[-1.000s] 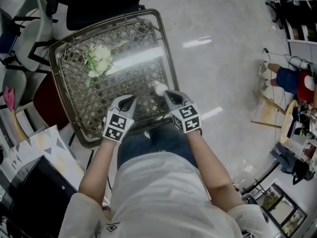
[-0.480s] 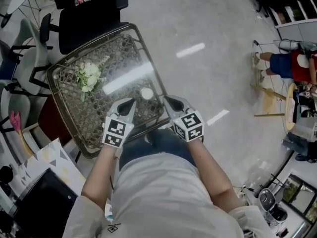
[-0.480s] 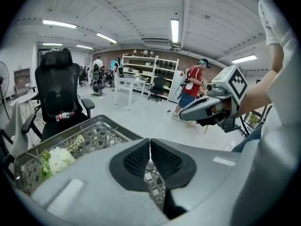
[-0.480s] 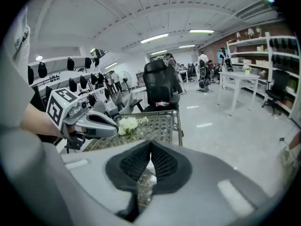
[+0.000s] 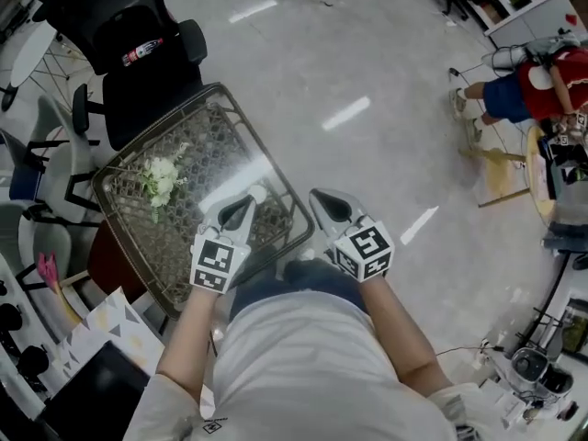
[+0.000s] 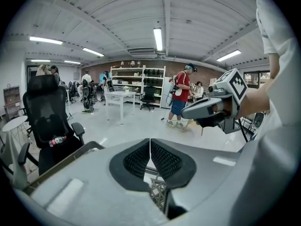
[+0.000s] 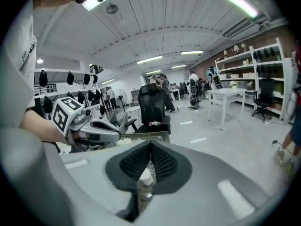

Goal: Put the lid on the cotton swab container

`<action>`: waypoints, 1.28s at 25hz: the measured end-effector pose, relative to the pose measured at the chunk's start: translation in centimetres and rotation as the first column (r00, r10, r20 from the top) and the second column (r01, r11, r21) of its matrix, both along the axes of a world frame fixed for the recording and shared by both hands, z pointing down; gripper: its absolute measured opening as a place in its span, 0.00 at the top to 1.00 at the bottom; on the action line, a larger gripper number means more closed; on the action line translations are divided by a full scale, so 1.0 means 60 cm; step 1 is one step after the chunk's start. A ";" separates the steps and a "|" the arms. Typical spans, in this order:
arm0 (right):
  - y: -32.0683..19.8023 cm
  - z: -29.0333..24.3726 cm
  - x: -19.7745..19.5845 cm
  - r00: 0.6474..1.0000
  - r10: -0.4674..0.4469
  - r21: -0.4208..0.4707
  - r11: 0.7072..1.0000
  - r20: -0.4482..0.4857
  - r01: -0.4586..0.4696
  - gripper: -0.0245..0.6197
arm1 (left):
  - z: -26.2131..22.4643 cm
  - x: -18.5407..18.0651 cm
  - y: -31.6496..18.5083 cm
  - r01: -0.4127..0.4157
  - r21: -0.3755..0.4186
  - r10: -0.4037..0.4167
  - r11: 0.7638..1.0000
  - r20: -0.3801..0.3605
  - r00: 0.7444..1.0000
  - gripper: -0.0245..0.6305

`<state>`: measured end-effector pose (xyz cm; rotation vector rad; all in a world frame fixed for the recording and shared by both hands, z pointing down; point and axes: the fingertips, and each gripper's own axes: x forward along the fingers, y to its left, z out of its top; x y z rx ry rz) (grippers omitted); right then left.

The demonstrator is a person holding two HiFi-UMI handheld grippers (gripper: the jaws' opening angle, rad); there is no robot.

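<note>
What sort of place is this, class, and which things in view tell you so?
Probably a large open-plan lab or office workspace: a black office chair on a polished floor, white shelving and a white table farther back, and long strip lights overhead.

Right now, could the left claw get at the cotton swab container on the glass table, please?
Probably yes: the container stands on the glass table just beyond the left claw, nothing between them. The flowers lie well aside. The claw is shut, so it would need to open first.
</note>
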<state>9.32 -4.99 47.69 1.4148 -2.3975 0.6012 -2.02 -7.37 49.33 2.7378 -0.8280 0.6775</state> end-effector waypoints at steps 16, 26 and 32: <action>0.074 -0.204 0.147 0.989 0.149 0.241 0.959 0.021 -0.150 0.96 | -0.224 0.140 0.020 -0.083 0.180 0.116 0.980 -0.181 0.977 0.95; 0.105 -0.279 0.221 0.976 0.215 0.336 0.918 0.023 -0.210 0.96 | -0.300 0.216 0.033 -0.116 0.256 0.180 0.960 -0.240 0.954 0.95; 0.117 -0.298 0.246 0.975 0.219 0.361 0.907 0.029 -0.214 0.96 | -0.330 0.237 0.037 -0.104 0.269 0.178 0.957 -0.268 0.947 0.95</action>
